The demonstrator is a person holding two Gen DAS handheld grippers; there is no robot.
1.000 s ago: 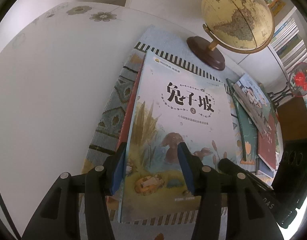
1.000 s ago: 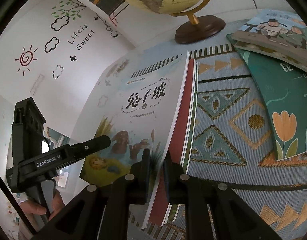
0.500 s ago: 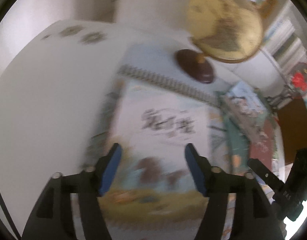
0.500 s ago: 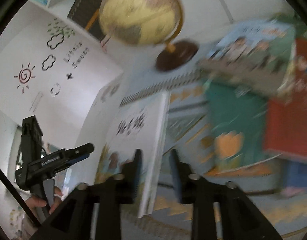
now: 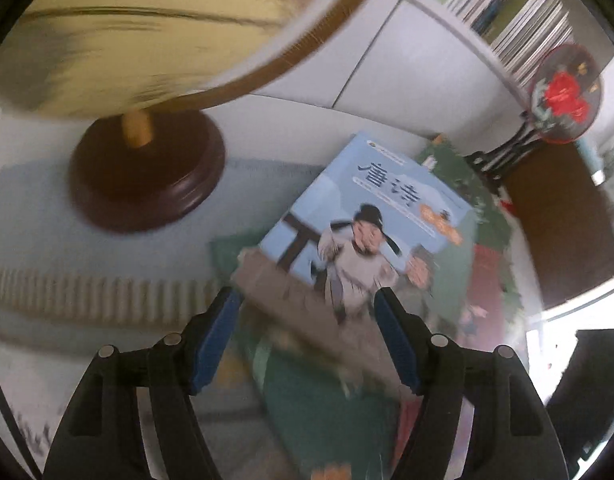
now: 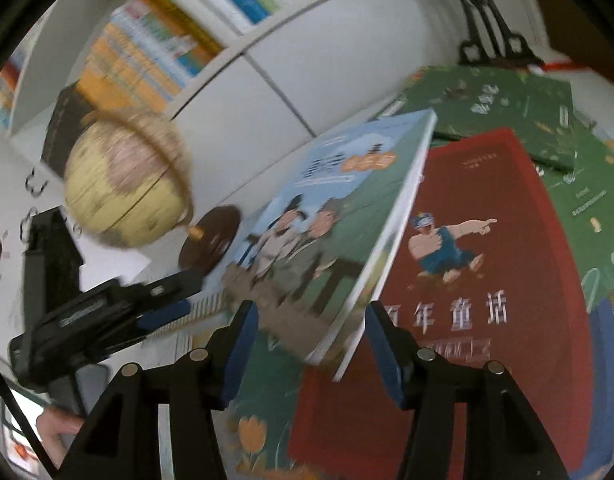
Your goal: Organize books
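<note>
A light-blue picture book with a robed figure on its cover lies on top of a loose pile of books; it also shows in the right wrist view. Under it lie a red book, a teal book with tulips and green books. My left gripper is open, its blue pads on either side of the blue book's near edge. My right gripper is open around the same book's near corner. The left gripper also shows in the right wrist view.
A globe on a dark wooden base stands to the left of the pile, on a patterned mat. A white bookshelf full of books runs behind. A round red fan on a black stand is at the right.
Both grippers left the rabbit-cover book stack and swung right to the blue book on the pile. The right gripper, shut on that book's edge before, is open now.
</note>
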